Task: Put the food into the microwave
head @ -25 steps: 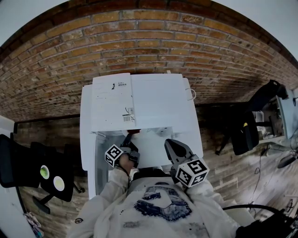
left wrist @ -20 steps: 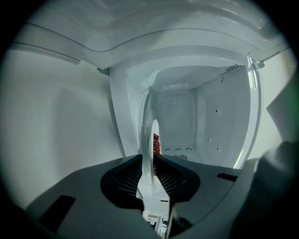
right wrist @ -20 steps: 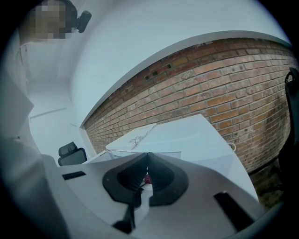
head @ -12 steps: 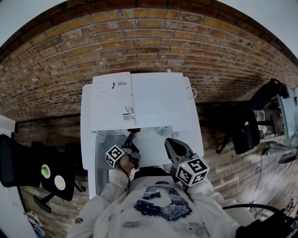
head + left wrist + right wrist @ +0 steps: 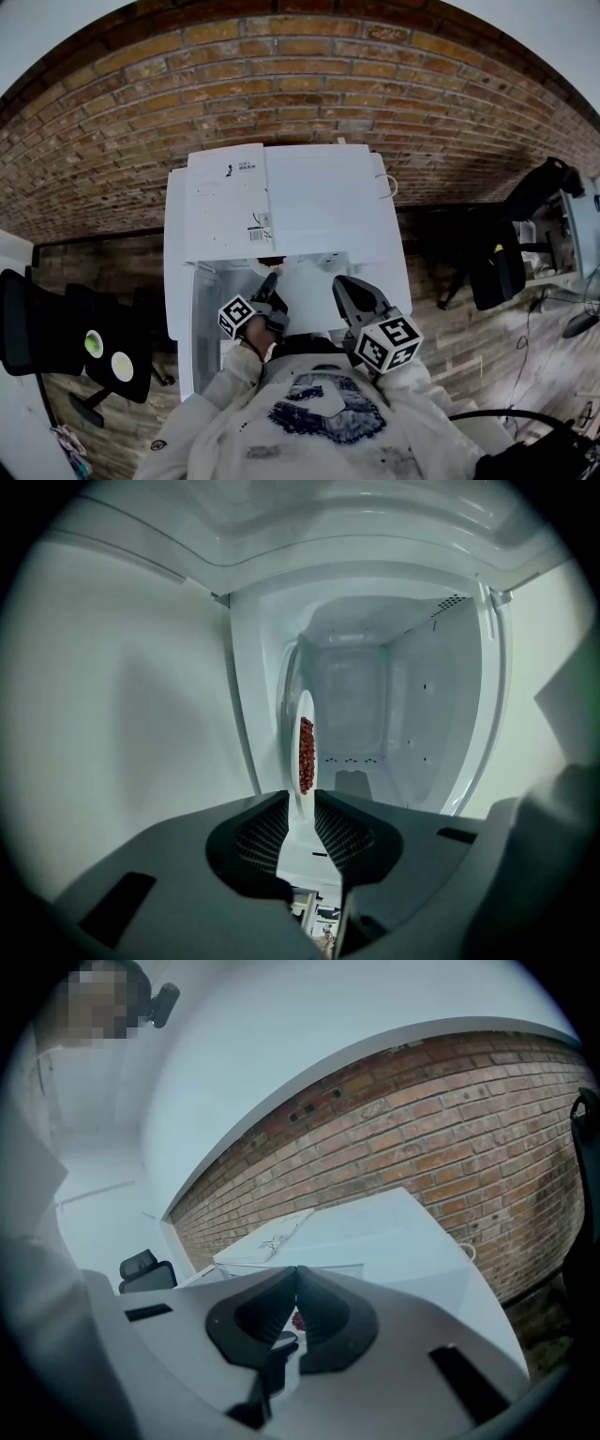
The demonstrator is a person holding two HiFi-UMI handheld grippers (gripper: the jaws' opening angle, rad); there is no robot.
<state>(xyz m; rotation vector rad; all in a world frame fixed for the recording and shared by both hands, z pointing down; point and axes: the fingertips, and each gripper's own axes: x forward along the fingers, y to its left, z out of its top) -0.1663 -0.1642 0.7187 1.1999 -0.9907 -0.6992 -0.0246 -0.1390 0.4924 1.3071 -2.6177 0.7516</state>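
Observation:
A white plate of red food (image 5: 306, 752) stands edge-on between the jaws of my left gripper (image 5: 300, 819), which is shut on its rim. The plate sits at the mouth of the open white microwave (image 5: 375, 714), whose bare cavity lies straight ahead. In the head view the left gripper (image 5: 268, 287) reaches under the microwave's top (image 5: 319, 202), and the red food (image 5: 270, 262) just shows at the front edge. My right gripper (image 5: 349, 292) hovers to the right of it, jaws shut on nothing. In the right gripper view those jaws (image 5: 297, 1275) meet.
The microwave door (image 5: 199, 323) hangs open on the left. A paper label (image 5: 225, 202) lies on the microwave's top. A brick wall (image 5: 300, 84) runs behind. Black office chairs stand at the left (image 5: 56, 337) and right (image 5: 492, 267).
My left gripper has moved forward and slightly right with the plate, closer to the microwave opening. The right gripper has hardly moved.

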